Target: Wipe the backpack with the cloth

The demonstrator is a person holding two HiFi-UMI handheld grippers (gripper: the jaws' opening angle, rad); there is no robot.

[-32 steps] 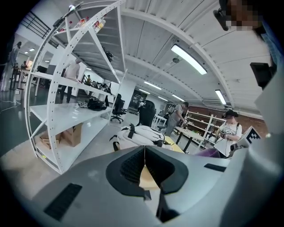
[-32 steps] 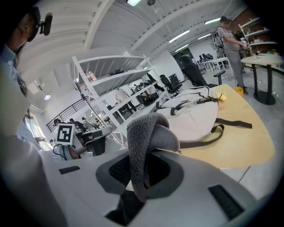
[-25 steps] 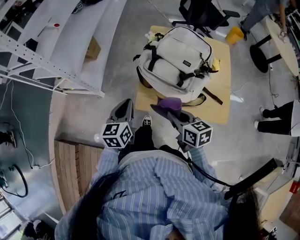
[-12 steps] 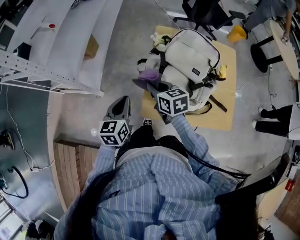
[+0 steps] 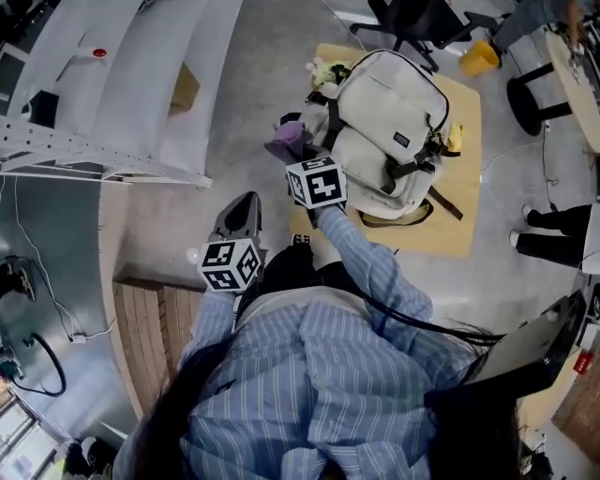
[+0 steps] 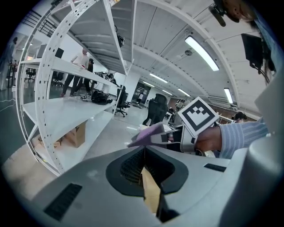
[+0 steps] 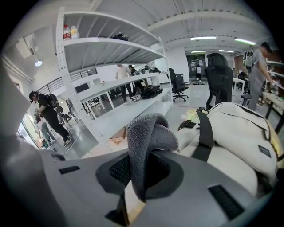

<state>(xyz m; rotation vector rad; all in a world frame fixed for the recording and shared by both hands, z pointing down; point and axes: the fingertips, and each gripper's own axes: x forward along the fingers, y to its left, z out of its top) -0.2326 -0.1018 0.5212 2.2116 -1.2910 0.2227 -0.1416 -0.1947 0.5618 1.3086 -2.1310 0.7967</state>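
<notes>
Right gripper view: grey-purple cloth point(image 7: 148, 133) was clamped in the right claw point(image 7: 135, 177), a thick fold bulging up past the jaws. Cream backpack point(image 7: 242, 128) with black straps lay just ahead and to the right of that claw; cloth was near its side, contact not clear. Head view: backpack rested on a low tan desk point(image 5: 461, 178), right claw at its left edge. Left claw point(image 5: 246, 208) hung well behind, close to the person's body, jaws together and empty, over the floor. White shelving point(image 5: 141, 84) stood left of both claws, a cardboard box point(image 5: 185, 94) beneath it. Black chair point(image 5: 412, 19) stood beyond the desk.
</notes>
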